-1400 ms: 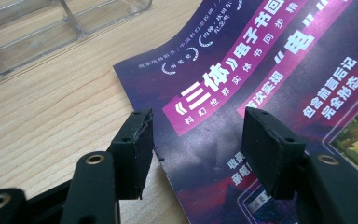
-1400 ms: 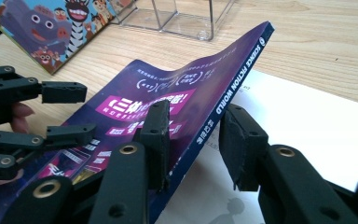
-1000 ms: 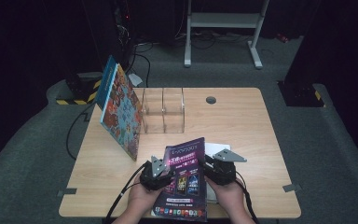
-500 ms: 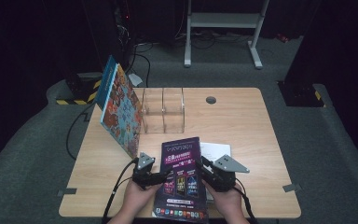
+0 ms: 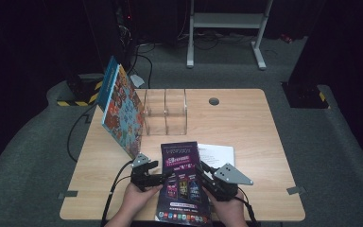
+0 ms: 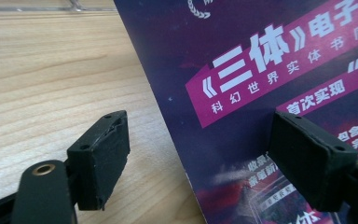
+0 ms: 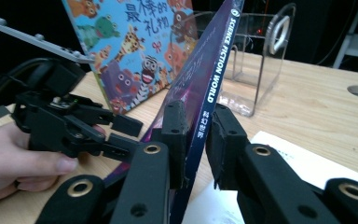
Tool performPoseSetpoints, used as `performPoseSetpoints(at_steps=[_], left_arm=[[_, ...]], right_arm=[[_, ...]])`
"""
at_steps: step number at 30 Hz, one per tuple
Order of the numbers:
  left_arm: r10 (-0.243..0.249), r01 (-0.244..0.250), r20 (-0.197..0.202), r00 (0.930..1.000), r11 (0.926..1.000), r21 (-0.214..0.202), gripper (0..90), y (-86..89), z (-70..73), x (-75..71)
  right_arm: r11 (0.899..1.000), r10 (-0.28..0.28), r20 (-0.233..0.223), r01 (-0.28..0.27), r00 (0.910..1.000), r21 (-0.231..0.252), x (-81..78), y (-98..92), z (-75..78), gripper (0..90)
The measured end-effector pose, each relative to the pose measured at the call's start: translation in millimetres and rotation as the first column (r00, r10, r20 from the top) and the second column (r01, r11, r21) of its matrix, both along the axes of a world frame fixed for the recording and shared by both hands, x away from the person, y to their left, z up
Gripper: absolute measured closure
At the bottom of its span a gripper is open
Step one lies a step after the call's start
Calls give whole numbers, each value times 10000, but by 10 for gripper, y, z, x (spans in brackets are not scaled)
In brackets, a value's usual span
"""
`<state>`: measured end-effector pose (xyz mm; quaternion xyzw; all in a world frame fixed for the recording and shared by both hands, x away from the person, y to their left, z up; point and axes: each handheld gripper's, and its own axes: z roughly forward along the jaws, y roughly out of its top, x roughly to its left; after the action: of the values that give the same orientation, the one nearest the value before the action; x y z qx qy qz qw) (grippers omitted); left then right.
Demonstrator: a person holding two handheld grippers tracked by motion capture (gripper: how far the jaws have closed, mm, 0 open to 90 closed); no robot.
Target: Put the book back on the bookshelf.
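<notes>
A purple science-fiction magazine [image 5: 182, 177] lies at the table's near edge, its spine side tilted up [image 7: 214, 70]. My right gripper [image 7: 199, 126] is shut on that spine; both pads press it, and the jaws have just been closing. It sits at the magazine's right edge [image 5: 208, 182] in the high view. My left gripper [image 6: 196, 154] stands open after its jaws have just been opening. The magazine's left edge [image 6: 261, 93] runs between its pads untouched, one pad over the cover, the other over bare wood. From above it is at the left edge [image 5: 158, 178].
A colourful children's book [image 5: 123, 111] leans upright at the left, against a clear acrylic holder [image 5: 165, 111]. White paper [image 5: 217, 153] lies under the magazine's right side. The table [image 5: 246, 127] has a cable hole [image 5: 213, 101] further back. Hands hold both grippers at the near edge.
My left gripper's jaws have spread apart off the magazine's left edge. Both hands have shifted slightly toward the near edge, and the right gripper stays on the spine.
</notes>
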<state>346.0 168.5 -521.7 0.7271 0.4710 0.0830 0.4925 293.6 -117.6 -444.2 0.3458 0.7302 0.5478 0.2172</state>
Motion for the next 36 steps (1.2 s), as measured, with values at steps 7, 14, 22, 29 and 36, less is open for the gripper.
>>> performPoseSetpoints(at_steps=[7,14,22,29,36], left_arm=[[-571,528,-486,9972,9948,-865,251,75,-41,37],[-771,689,-699,9946,9913,-1120,384,59,-45,33],[-218,154,-530,9984,9929,-1181,547,100,-19,-14],[237,-245,-98,9997,9945,-1018,780,115,31,-77],[451,-391,633,9970,9950,-924,868,153,126,-159]], right_arm=[[9996,245,141,-247,9996,168,-54,31,35,793],[9994,281,94,-283,9996,212,-32,33,24,792],[9988,325,92,-328,9994,370,-44,12,21,792],[9971,417,-65,-412,9991,635,-42,-8,31,793],[9952,342,-96,-332,9994,924,-43,-41,59,806]])
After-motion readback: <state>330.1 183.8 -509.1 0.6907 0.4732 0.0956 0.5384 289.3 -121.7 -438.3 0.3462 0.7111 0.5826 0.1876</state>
